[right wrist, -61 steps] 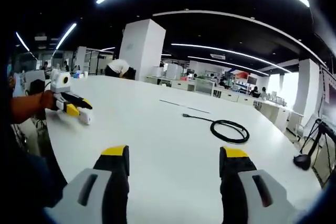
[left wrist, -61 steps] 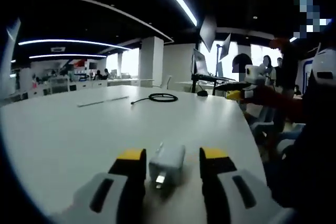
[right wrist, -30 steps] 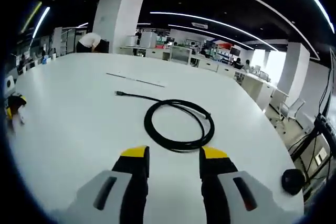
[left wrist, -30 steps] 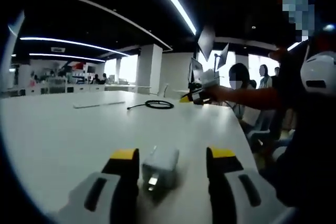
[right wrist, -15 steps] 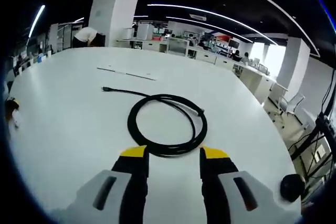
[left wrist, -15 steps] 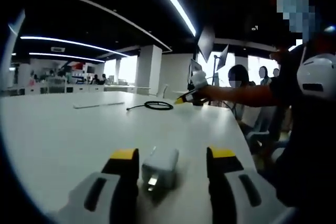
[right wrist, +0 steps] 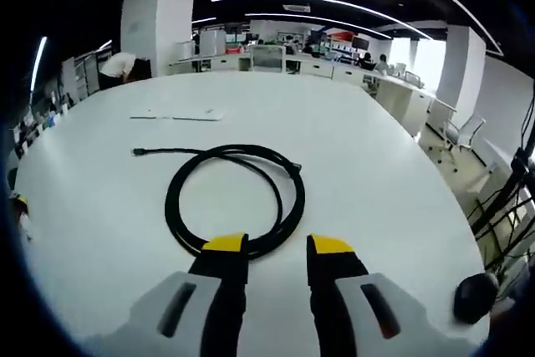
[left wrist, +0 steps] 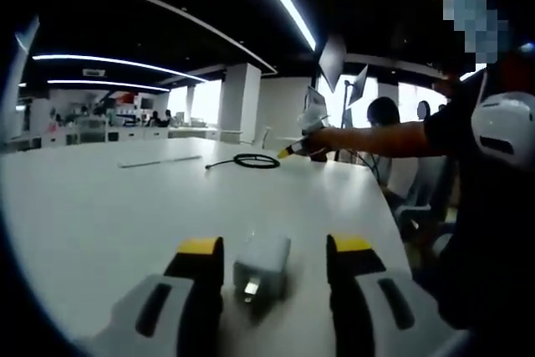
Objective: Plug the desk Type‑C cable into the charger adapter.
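**Right gripper at the coiled cable**

The right gripper (right wrist: 277,255) hangs low over a white table (right wrist: 393,165), its yellow-tipped jaws a narrow gap apart. The near edge of a coiled black cable (right wrist: 234,198) lies just beyond the tips, passing by the gap. One cable end (right wrist: 139,152) runs out straight to the left. Farther back lies a thin white strip (right wrist: 175,114). A dark round object (right wrist: 475,296) sits at the right edge.

White table (right wrist: 376,165) carries a coiled black cable (right wrist: 236,198), nearest loop just ahead of the right fingertips. White charger adapter (left wrist: 262,264) lies between the left fingers. A thin pale strip (right wrist: 175,114) lies beyond the coil.
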A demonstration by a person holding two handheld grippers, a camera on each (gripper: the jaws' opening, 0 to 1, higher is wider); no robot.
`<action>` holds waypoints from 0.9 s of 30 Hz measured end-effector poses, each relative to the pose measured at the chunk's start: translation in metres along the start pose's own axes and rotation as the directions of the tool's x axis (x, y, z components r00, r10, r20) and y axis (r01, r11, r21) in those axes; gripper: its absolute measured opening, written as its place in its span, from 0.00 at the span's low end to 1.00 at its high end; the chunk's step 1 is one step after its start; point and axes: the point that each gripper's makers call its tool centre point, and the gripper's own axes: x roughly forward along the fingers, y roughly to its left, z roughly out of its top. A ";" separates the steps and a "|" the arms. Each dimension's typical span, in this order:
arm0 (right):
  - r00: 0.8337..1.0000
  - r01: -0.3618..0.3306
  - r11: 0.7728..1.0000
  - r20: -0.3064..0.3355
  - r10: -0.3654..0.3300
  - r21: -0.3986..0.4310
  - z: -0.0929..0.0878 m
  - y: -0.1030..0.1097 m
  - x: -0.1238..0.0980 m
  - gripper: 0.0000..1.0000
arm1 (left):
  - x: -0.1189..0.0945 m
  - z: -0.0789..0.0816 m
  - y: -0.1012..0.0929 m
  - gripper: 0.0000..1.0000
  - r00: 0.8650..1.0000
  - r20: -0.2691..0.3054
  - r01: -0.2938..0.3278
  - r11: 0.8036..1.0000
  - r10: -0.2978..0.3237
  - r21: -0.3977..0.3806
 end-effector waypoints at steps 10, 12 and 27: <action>0.999 0.002 0.999 -0.033 -0.001 0.036 -0.003 -0.004 0.016 0.23 | -0.001 0.015 -0.006 0.47 0.999 0.031 -0.015 1.000 0.014 0.021; 0.999 0.006 0.999 -0.040 -0.004 0.040 -0.005 0.001 0.015 0.23 | -0.001 0.018 -0.009 0.46 0.999 0.037 -0.016 0.999 0.015 0.031; 0.995 0.002 1.000 -0.096 -0.002 0.007 -0.004 0.005 0.026 0.17 | -0.006 0.026 -0.013 0.45 0.998 0.047 -0.039 0.998 0.037 0.056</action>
